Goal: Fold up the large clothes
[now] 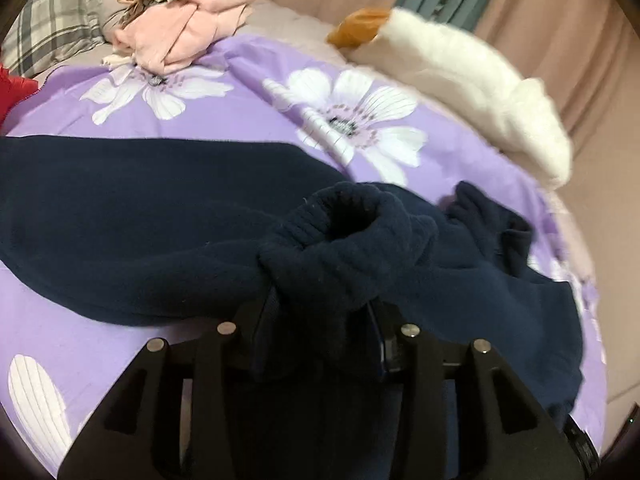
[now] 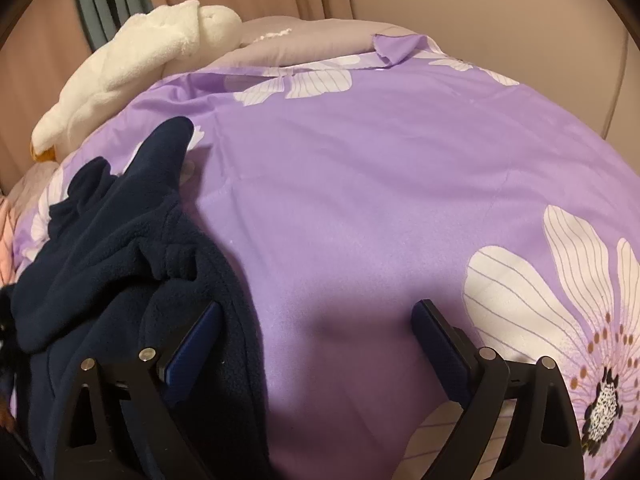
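Left gripper [image 1: 320,312] is clamped on a bunched ribbed cuff or collar of the navy fleece [image 1: 140,220]; cloth fills the gap between its fingers and hides the tips. Right gripper [image 2: 316,344] is spread wide with nothing between the fingers; its left finger [image 2: 196,340] sits against the fleece's edge [image 2: 120,264], while the right finger [image 2: 440,340] is over bare bedcover. The fleece lies on the purple flowered bedcover [image 1: 248,120] near the bed's near edge: in the left wrist view one broad flat part runs off to the left, and a rumpled part drops away to the right of the held cuff. In the right wrist view the fleece is heaped at the left side, with one dark end [image 2: 168,144] poking up toward the far edge. The middle and right of the bedcover [image 2: 380,200] carry only its white flower print. Further back, a pile of pink clothes [image 1: 188,36] sits at the far left part of the bed, with tan and grey pieces on top, beside a grey plaid pillow [image 1: 52,28]. A red item [image 1: 14,88] shows at the left edge. A white plush toy [image 1: 480,92] with an orange end lies along the far right edge of the bed; it also appears [image 2: 132,64] in the right wrist view. Beige curtains [image 1: 560,20] hang behind.
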Motion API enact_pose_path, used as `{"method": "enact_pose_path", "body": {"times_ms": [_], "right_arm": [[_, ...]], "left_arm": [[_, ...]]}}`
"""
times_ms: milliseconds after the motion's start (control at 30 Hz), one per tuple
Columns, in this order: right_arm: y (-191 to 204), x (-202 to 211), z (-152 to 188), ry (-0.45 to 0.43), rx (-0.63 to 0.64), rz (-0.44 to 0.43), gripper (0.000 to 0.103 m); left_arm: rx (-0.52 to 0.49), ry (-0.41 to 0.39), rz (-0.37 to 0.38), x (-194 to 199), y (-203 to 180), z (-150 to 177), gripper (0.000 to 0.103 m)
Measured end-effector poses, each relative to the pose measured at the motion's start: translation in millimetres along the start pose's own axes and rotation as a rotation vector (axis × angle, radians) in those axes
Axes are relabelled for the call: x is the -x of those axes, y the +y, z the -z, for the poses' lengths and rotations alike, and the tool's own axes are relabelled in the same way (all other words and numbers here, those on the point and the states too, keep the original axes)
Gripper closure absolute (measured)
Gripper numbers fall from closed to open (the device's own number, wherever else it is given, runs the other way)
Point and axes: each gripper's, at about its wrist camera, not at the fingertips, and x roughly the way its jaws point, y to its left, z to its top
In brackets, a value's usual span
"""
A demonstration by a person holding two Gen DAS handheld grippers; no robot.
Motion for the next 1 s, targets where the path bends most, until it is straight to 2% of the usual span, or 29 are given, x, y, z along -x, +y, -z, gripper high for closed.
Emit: {"method": "enact_pose_path", "body": {"times_ms": [33,67,100,133,200,267,300,333,400,467,500,533,567,633,700,767,867,1000], "right_arm": [[0,0,0,0.001,0.001,0.003,0.007],[0,2,-1,0.002,-0.001,-0.001,0.007],[-2,5,-2,0.000,-0.009,-0.011,0.007],[-5,9,-3,-0.008,-0.020,-0.023,0.007],[-9,29,-9,-0.060,-0.026,-0.025,0.010],[-5,57,-18,-0.139,0.017,-0.015,0.026],[1,70,-22,-0.176,0.050,-0.004,0.045],[9,80,-26,-0.201,0.082,0.012,0.058],[35,87,-36,-0.221,0.143,0.006,0.070],[63,76,-44,-0.241,0.197,-0.060,0.072],[77,63,-46,-0.247,0.232,-0.060,0.073],[88,48,-46,-0.244,0.265,-0.008,0.073],[94,34,-43,-0.235,0.286,0.051,0.073],[93,-2,-35,-0.183,0.283,0.132,0.073],[76,-38,-27,-0.071,0.225,0.092,0.073],[55,-35,-37,-0.065,0.118,0.018,0.073],[39,-41,-36,-0.051,0.051,-0.048,0.071],[42,-39,-36,-0.054,0.049,-0.049,0.071]], "left_arm": [[-0.014,0.005,-0.014,6,-1,-2,0.058],[-0.031,0.006,-0.050,14,-3,-5,0.050],[-0.047,-0.012,-0.094,26,-3,-8,0.048],[-0.066,-0.057,-0.111,42,-4,-12,0.047],[-0.091,-0.182,-0.084,79,-3,-20,0.048],[-0.077,-0.224,-0.087,95,-4,-29,0.054],[-0.074,-0.213,-0.086,94,-7,-33,0.060],[-0.079,-0.201,-0.079,90,-11,-34,0.069],[-0.129,-0.167,-0.067,69,-25,-27,0.071],[-0.170,-0.086,-0.138,30,-32,-13,0.078],[-0.176,-0.058,-0.178,13,-31,-4,0.078],[-0.168,-0.045,-0.222,-6,-23,6,0.075],[-0.145,-0.033,-0.218,-13,-15,11,0.074],[-0.036,-0.028,-0.133,-12,5,7,0.074],[0.021,-0.032,-0.091,-10,17,5,0.074],[-0.016,-0.051,-0.117,-13,10,10,0.074],[-0.055,-0.054,-0.169,-14,-2,11,0.073],[-0.015,-0.056,-0.125,-10,7,11,0.073]]}}
